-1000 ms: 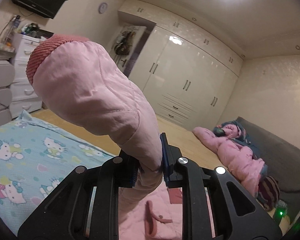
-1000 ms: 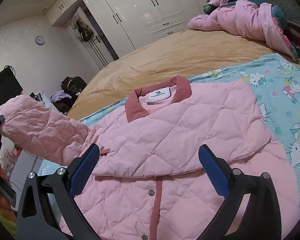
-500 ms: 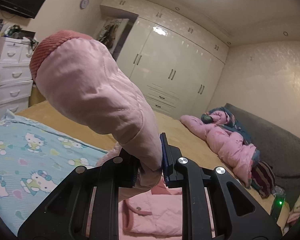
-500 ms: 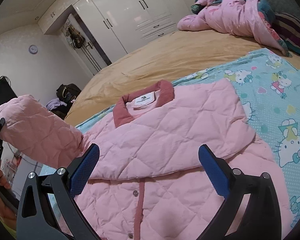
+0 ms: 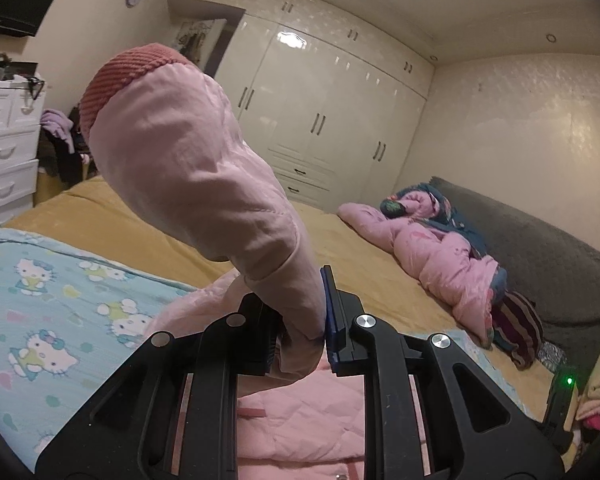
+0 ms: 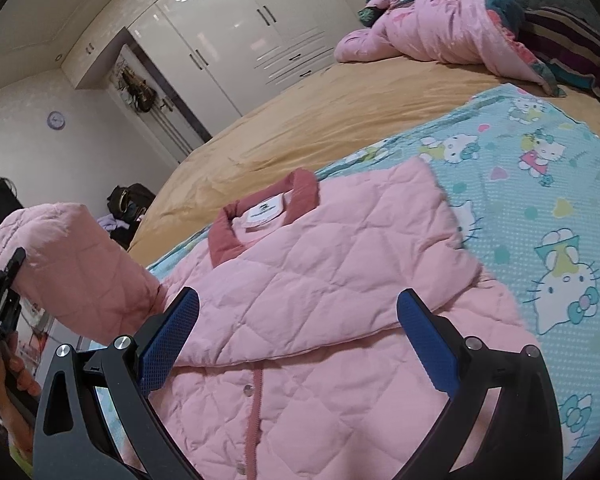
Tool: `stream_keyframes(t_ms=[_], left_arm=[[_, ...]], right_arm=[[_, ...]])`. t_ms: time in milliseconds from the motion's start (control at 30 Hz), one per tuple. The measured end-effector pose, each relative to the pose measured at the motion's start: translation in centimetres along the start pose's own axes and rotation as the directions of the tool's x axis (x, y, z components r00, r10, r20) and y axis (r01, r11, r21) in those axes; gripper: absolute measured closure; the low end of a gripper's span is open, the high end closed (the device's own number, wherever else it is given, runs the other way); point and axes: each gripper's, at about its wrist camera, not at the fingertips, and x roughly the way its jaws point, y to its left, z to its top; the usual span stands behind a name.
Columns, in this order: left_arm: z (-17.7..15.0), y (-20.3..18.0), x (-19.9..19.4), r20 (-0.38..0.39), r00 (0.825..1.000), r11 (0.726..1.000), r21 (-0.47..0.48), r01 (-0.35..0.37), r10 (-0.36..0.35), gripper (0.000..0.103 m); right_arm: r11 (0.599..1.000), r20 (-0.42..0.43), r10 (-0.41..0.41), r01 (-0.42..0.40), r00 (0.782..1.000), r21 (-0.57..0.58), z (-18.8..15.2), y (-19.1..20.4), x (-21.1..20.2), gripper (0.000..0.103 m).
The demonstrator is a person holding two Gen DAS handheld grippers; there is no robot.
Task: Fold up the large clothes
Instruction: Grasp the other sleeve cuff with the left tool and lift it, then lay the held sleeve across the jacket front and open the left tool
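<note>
A pink quilted jacket [image 6: 320, 292] with a dark pink collar [image 6: 260, 216] lies front-up on a blue Hello Kitty sheet [image 6: 540, 184]. Its right sleeve is folded across the chest. My left gripper [image 5: 300, 324] is shut on the other sleeve [image 5: 204, 176] and holds it raised, ribbed cuff [image 5: 120, 76] uppermost. That raised sleeve shows at the left of the right wrist view [image 6: 72, 272]. My right gripper [image 6: 296, 344] is open and empty, hovering just above the jacket's chest.
The sheet lies on a tan bed cover [image 5: 372, 276]. A crumpled pink quilt and other clothes [image 5: 444, 248] are piled at the far end by a grey headboard [image 5: 540, 240]. White wardrobes [image 5: 320, 120] and a drawer chest [image 5: 4, 152] line the walls.
My left gripper has swung to the right with the sleeve still in it, over the jacket. My right gripper has drifted slightly; the jacket sits more to the left in its view.
</note>
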Motion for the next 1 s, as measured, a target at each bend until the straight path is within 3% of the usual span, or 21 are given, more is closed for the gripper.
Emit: stream_keyframes(t_ms=[233, 433, 633, 733, 900, 933, 1000], left_arm=[[-2.7, -3.2, 3.1, -0.083, 0.994, 0.996, 0.051, 0.069, -0.064, 0.091], [-6.2, -5.2, 6.4, -0.186, 0.979, 0.991, 0.087, 0.103, -0.086, 0.091], [-10.0, -7.0, 9.1, -0.291, 0.951, 0.983, 0.114, 0.144, -0.105, 0.091], [-12.0, -8.0, 10.2, -0.357, 0.929, 0.974, 0.158, 0.163, -0.098, 0.09], [-14.4, -8.7, 11.0, -0.433, 0.896, 0.97, 0.156, 0.184, -0.101, 0.086], [-14.7, -8.9, 11.0, -0.446, 0.89, 0.967, 0.171, 0.187, -0.093, 0.084], [-15.5, -9.5, 11.1, -0.47, 0.877, 0.962, 0.185, 0.202, -0.094, 0.07]], right_arm=[[0.999, 0.005, -0.014, 0.014, 1.0, 0.052, 0.4, -2.5, -0.4, 0.004], [0.995, 0.014, -0.023, 0.021, 1.0, 0.097, 0.8, -4.6, -0.8, 0.004], [0.98, 0.021, -0.015, 0.011, 1.0, 0.197, 0.8, -7.1, -1.0, 0.004], [0.973, 0.029, -0.003, -0.004, 1.0, 0.233, 0.9, -8.1, -1.2, 0.004], [0.959, 0.032, 0.001, -0.011, 0.999, 0.284, 0.9, -9.5, -1.1, 0.004], [0.955, 0.028, 0.006, -0.014, 1.0, 0.296, 0.9, -9.8, -1.0, 0.004], [0.946, 0.026, 0.017, -0.024, 1.0, 0.322, 0.8, -10.4, -0.9, 0.004]])
